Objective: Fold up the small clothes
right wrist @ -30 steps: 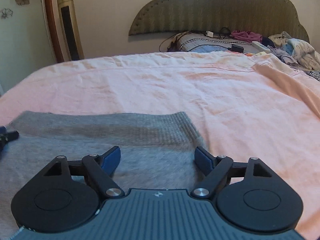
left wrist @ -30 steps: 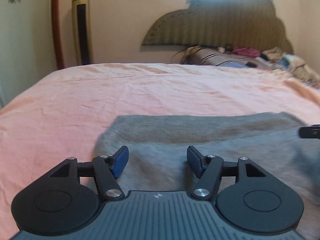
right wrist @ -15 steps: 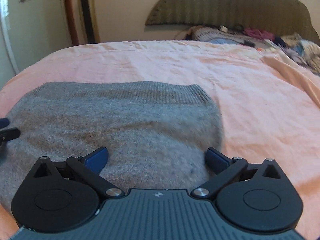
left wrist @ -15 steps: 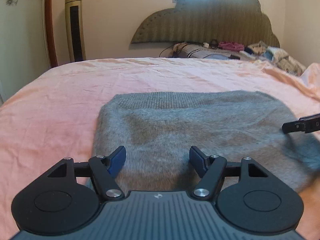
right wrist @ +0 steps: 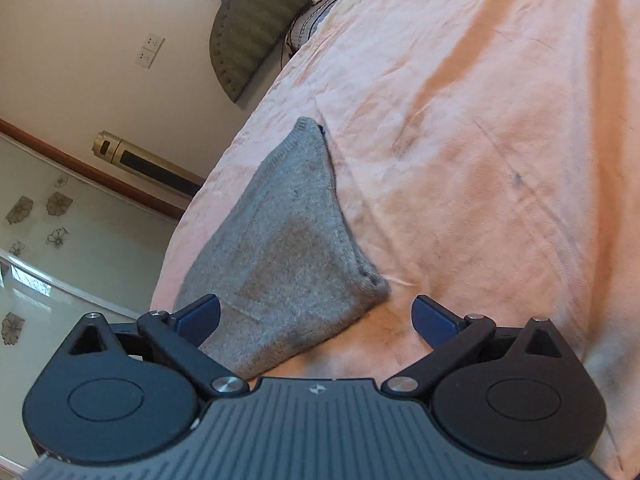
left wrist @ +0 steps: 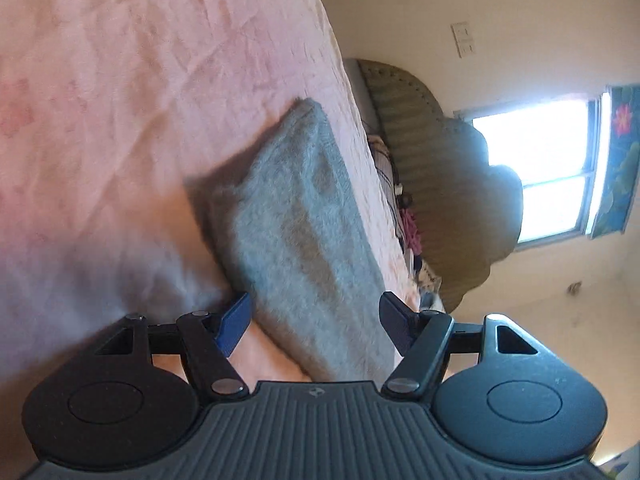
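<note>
A folded grey knitted garment [left wrist: 296, 220] lies on the pink bed sheet [left wrist: 120, 120]. In the left wrist view it runs as a slanted band toward me, its near part between the fingers of my left gripper [left wrist: 316, 320]. That gripper is open and rolled on its side, its blue pads not pressing the knit. In the right wrist view the garment [right wrist: 288, 240] narrows to a far corner. Its near corner sits inside my right gripper [right wrist: 316, 318], whose jaws are opening wide. The left blue pad [right wrist: 196, 320] overlaps the knit, while the right pad stands apart over the sheet [right wrist: 480, 140].
A padded headboard [left wrist: 460, 200] and a bright window [left wrist: 552, 168] stand behind the bed. Loose clothes and cables [left wrist: 410, 220] lie at the head of the bed. A gold tower unit [right wrist: 148, 160] stands by the wall, near wall sockets [right wrist: 150, 52].
Both views have rolled sharply, so the bed now looks tilted. Each gripper has slid out to one end of the garment and lower. The right jaws have spread wider.
</note>
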### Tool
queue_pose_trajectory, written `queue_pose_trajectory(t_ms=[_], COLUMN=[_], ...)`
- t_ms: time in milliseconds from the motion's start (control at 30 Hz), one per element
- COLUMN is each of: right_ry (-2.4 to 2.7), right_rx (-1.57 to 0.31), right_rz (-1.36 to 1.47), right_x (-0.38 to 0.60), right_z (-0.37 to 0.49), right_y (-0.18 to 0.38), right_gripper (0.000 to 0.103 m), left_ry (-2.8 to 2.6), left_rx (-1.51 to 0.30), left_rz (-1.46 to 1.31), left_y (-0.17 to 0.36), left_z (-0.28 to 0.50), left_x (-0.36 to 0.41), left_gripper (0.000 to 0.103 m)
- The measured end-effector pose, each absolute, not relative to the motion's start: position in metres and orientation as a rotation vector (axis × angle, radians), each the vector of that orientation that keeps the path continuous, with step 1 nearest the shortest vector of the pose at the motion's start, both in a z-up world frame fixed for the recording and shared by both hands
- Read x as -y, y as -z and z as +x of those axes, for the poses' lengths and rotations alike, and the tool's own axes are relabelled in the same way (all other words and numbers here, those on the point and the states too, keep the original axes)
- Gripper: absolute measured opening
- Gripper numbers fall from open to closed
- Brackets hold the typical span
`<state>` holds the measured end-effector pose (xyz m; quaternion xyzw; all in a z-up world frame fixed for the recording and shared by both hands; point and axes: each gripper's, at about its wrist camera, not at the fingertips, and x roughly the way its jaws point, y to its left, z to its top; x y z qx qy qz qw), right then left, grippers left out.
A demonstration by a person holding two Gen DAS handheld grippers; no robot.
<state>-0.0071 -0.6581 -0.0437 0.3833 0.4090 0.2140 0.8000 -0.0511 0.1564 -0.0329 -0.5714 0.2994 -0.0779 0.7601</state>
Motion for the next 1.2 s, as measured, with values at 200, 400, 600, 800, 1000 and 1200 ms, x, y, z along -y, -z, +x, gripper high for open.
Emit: queue_pose_trajectory(t_ms=[200,400,600,800,1000,1200], right_ry=[-0.475,-0.475,-0.493,-0.501,-0.483,-0.537], right_rx=[-0.854,-0.901,-0.896,-0.892,-0.888,-0.853], right_rz=[0.829,0.853,0.921,0.892,0.827,0.85], right_x=[0.62,0.629,0.644,0.633,0.625,0.643], right_z=[0.031,0.037,0.025,0.027,0.038,0.017], right_y=[0.046,0.053,0.057,0.05,0.06,0.055], right_gripper=[0.101,0.052,0.064,0.081,0.017,0.013], left_ry=[0.095,0.046,-0.003,-0.017,-0.051,0.028], left_rx=[-0.641,-0.672,-0.683,-0.613,-0.665,-0.613], left_rz=[-1.154,-1.175,-1.242,-1.103,-1.031,-0.991], left_y=[0.027,0.024,0.031,0.026,0.035,0.001], left_z=[-0.019,-0.038,-0.057,-0.021,-0.014,-0.051], left_x=[-0.139,-0.15,-0.159,-0.152,-0.148,-0.16], left_gripper=[0.068,0.062,0.063,0.062,0.005,0.004])
